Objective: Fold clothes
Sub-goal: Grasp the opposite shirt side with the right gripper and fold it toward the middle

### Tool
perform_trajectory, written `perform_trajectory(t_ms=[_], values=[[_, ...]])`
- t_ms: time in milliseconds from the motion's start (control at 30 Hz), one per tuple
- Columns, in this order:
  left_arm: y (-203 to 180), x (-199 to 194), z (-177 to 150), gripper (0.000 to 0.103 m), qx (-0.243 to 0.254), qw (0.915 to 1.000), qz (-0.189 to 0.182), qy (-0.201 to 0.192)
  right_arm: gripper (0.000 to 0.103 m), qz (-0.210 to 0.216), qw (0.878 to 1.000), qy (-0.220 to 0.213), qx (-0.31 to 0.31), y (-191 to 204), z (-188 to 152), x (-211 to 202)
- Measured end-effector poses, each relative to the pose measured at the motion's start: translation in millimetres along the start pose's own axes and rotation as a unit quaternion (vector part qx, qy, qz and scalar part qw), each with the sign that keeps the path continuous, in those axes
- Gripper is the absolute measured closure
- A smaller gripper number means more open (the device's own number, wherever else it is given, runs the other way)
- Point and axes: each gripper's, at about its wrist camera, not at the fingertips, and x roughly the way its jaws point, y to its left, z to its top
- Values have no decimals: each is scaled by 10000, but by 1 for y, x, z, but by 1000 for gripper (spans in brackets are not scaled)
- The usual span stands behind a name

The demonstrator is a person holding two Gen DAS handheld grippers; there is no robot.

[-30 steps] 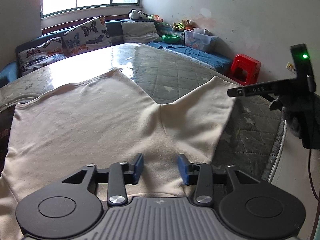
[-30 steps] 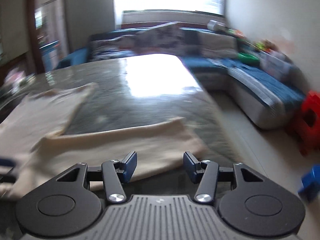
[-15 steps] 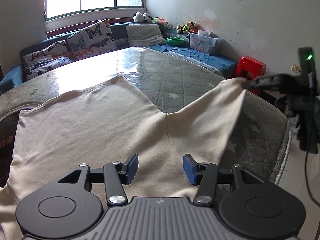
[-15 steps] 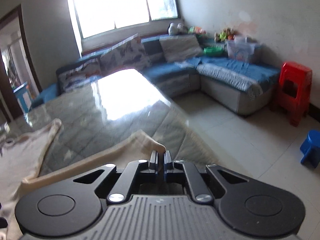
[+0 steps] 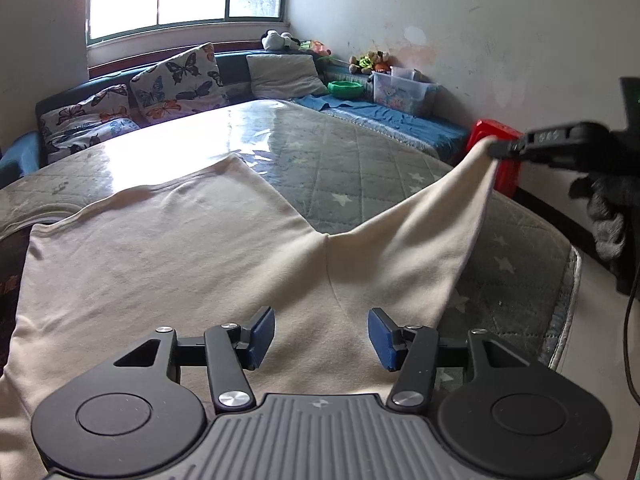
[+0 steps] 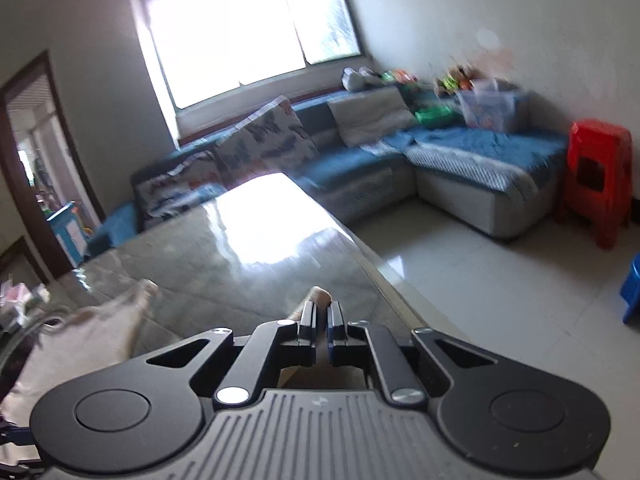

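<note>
A cream garment (image 5: pixel 168 256) with two leg-like ends lies spread on the glass-topped table (image 5: pixel 360 168). My left gripper (image 5: pixel 321 338) is open and hovers just above the garment's near part, holding nothing. My right gripper (image 6: pixel 321 318) is shut on the tip of the garment's right end (image 6: pixel 320 294) and holds it lifted off the table. In the left wrist view the right gripper (image 5: pixel 496 150) shows at the right, with that cloth end (image 5: pixel 440 220) raised toward it. The garment's other end (image 6: pixel 100 320) lies flat at the left.
The table's right edge (image 5: pixel 568 300) runs close to the lifted cloth. A blue sofa (image 6: pixel 460 160) with cushions wraps the far side. A red stool (image 6: pixel 596 176) stands by the wall. A blue stool (image 6: pixel 632 284) sits on the tiled floor.
My right gripper closed on the end of the garment's right leg and lifted it up and to the right. My left gripper stayed open over the garment.
</note>
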Motion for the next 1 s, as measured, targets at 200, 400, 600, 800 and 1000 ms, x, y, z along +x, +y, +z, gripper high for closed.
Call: perform_trajectory(t_ms=[200,400,600,800,1000], values=[[16,-15,-8,46,-197,9997,72,-129,99,552,9970,-300,-455,45,27,-31],[39,-36,-19,45,-466,9983,181,-305,99,1309,9837,-414,-1161,120,39,-56],[56,-58,-34,43,-703,9960,313,-450,99,2227,9559,-112,-1909,216,27,-58],[73,-79,-55,42,-996,9925,516,-486,99,2727,9293,435,-2452,286,-7,-35],[91,-95,-70,40,-1278,9880,727,-480,94,3096,9052,1345,-2581,309,-54,-15]])
